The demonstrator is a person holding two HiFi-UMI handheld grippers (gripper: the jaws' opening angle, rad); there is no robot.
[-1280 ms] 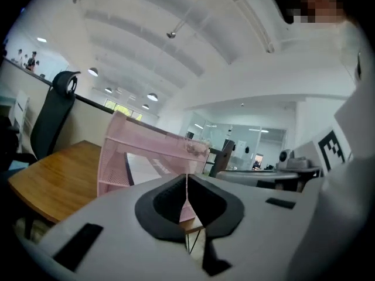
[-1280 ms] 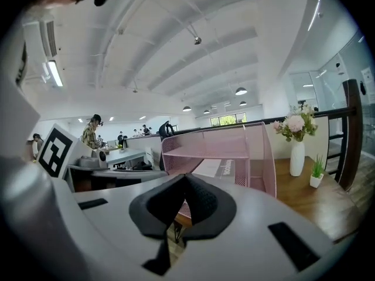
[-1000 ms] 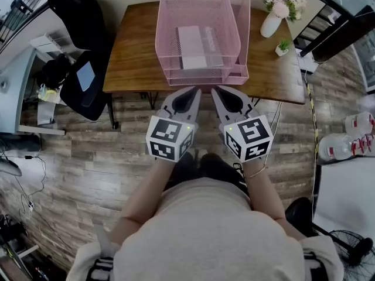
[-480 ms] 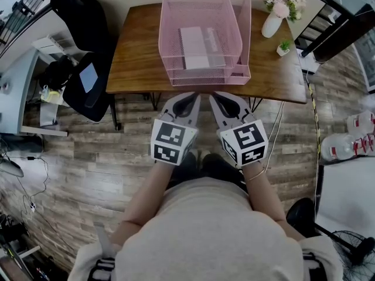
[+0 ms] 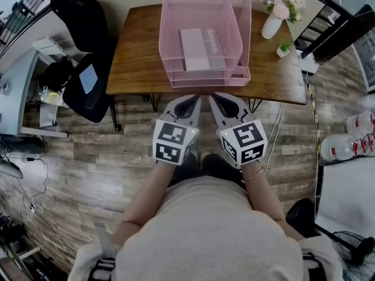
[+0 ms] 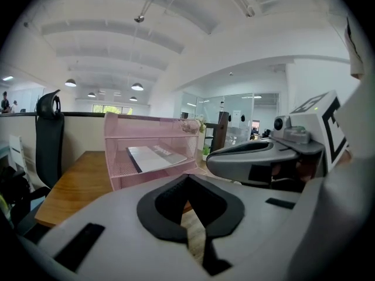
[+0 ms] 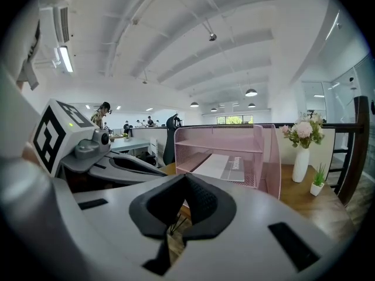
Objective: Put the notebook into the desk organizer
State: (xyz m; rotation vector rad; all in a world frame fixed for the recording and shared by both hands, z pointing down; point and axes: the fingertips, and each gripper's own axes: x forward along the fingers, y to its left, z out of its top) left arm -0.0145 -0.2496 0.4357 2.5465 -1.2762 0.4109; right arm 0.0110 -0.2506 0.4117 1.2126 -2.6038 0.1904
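Observation:
A pink mesh desk organizer stands on the wooden desk. A grey-white notebook lies flat in one of its lower trays. My left gripper and right gripper are side by side just short of the desk's front edge, over the floor. Both are shut with nothing between the jaws. In the left gripper view, the organizer and notebook lie ahead of the left gripper. The right gripper view shows the organizer and notebook beyond the right gripper.
A white vase of flowers and a small potted plant stand at the desk's right end. A black office chair sits to the left of the desk. Large water bottles rest on the floor at the right.
Both grippers have drawn slightly closer together and a little back toward my body. The notebook has stayed in the organizer.

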